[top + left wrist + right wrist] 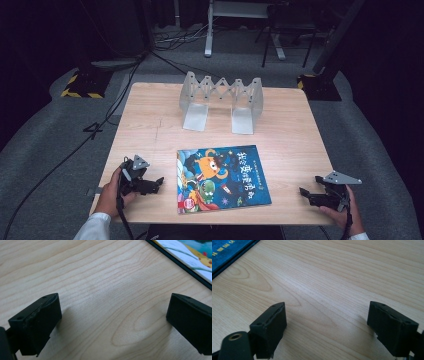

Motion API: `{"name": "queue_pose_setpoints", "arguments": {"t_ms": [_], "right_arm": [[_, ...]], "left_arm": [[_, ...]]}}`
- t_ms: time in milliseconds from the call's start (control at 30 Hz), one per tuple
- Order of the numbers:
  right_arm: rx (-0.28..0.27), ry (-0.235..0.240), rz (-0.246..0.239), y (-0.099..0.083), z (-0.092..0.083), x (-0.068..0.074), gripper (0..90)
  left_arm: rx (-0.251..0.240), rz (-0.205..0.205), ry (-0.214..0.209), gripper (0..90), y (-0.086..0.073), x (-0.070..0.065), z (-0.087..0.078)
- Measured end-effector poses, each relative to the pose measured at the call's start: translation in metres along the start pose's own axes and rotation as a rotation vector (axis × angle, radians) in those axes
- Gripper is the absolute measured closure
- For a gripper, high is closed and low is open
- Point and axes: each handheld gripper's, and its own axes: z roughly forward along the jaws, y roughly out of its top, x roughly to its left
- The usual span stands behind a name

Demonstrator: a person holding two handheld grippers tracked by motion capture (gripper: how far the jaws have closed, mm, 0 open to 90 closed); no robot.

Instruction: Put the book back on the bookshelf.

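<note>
- High view: the table (150, 115), pale wood, is the biggest thing here, and my book (221, 177) lies flat on its near half, between my two hands, cover up.
- Behind it, well apart toward the far edge, stands a grey rack (221, 100) with a zigzag back and two upright ends, nothing in it.
- The book is a thin picture book: dark blue cover, an orange cartoon creature near the top, a green one lower down, yellow characters down its right side. It sits a little askew to the table edge.
- I judge it light and fairly stiff as a slab, but glossy and lying flush on the wood, so there is no gap to get a jaw under. My best hold would be on an edge, probably after sliding a corner past the near table edge; a pinch in the middle is not possible.
- My left tongs (148, 185) rest on the table just left of the book, jaws wide apart and holding nothing; in the left gripper view (113, 320) bare wood lies between them and the book's corner (190, 257) shows beyond.
- My right tongs (312, 196) rest near the right edge, apart from the book, jaws likewise spread and unloaded, seen over bare wood in the right gripper view (327, 325).
</note>
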Motion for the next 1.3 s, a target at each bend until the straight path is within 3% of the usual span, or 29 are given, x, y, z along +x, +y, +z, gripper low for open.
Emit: {"name": "queue_pose_setpoints", "arguments": {"t_ms": [100,300,367,400,467,567,767,833,1067,1200,1300], "right_arm": [[0.000,-0.001,-0.001,0.000,0.000,0.000,16.1],[0.001,-0.001,-0.006,0.000,0.000,0.002,16.3],[0.000,0.011,-0.018,0.000,0.000,0.004,17.7],[0.001,0.015,-0.024,0.000,-0.001,0.005,18.4],[0.004,0.011,-0.037,0.001,-0.002,0.007,18.9],[0.014,0.025,-0.025,0.002,-0.001,0.009,20.7],[0.026,0.101,-0.098,0.013,0.006,0.038,20.3],[0.023,0.133,-0.147,0.018,0.009,0.053,20.3],[0.011,0.254,-0.225,0.028,0.018,0.088,21.1],[0.017,0.289,-0.252,0.029,0.023,0.099,21.4],[0.028,0.290,-0.268,0.028,0.025,0.103,21.4]], "left_arm": [[0.004,0.044,-0.034,0.0,0.003,0.007,0.002],[0.001,0.067,-0.045,0.3,0.005,0.008,0.004],[0.008,0.090,-0.070,0.9,0.004,0.008,0.002],[0.002,0.107,-0.078,3.0,0.004,0.008,0.001],[-0.018,0.096,-0.082,12.3,0.005,0.006,0.000],[-0.008,0.110,-0.088,15.3,0.008,0.002,0.001],[-0.040,0.173,-0.156,16.2,0.021,-0.010,0.004],[-0.063,0.180,-0.170,16.1,0.026,-0.014,0.006],[-0.108,0.204,-0.217,18.0,0.051,-0.024,0.022],[-0.103,0.227,-0.215,19.0,0.063,-0.026,0.032],[-0.115,0.216,-0.225,18.9,0.071,-0.025,0.041]]}}
